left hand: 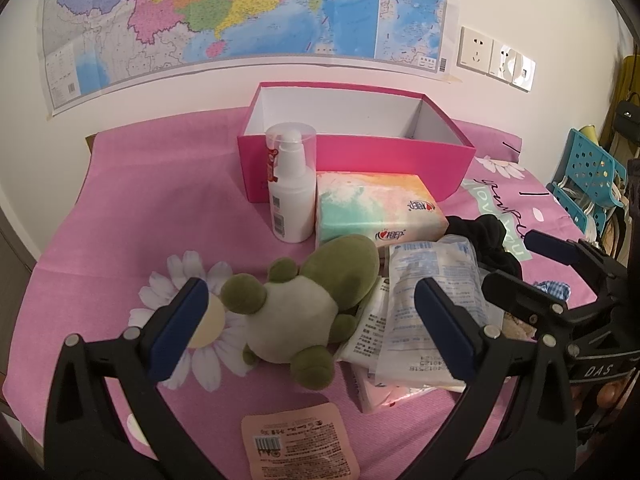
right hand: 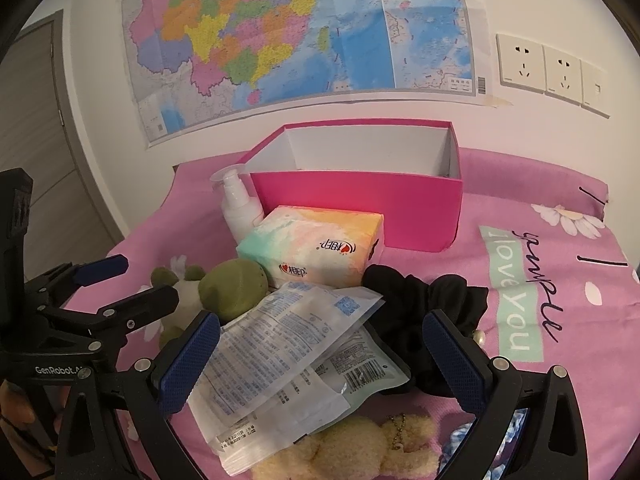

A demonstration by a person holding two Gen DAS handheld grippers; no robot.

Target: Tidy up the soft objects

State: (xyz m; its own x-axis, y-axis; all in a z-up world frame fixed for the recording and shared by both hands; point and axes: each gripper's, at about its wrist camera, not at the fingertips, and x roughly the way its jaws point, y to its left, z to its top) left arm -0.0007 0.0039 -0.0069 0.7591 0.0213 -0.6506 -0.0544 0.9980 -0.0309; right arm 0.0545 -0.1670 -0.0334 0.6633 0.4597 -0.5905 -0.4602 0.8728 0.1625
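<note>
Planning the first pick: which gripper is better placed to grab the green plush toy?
Left, probably. The left gripper is open with the green plush toy lying between its fingers. The right gripper is open over the plastic packets, with the toy off to its left.

Looks like a home, prob. a bedroom. Across the lower half of both views lies a bed w/ a pink sheet printed w/ daisies and "I love you" lettering. A paper wall map is taped up at top centre, w/ wall sockets at upper right. A grey door shows at the left edge of the right wrist view. A blue plastic rack and hanging bags sit at the far right of the left wrist view.
</note>
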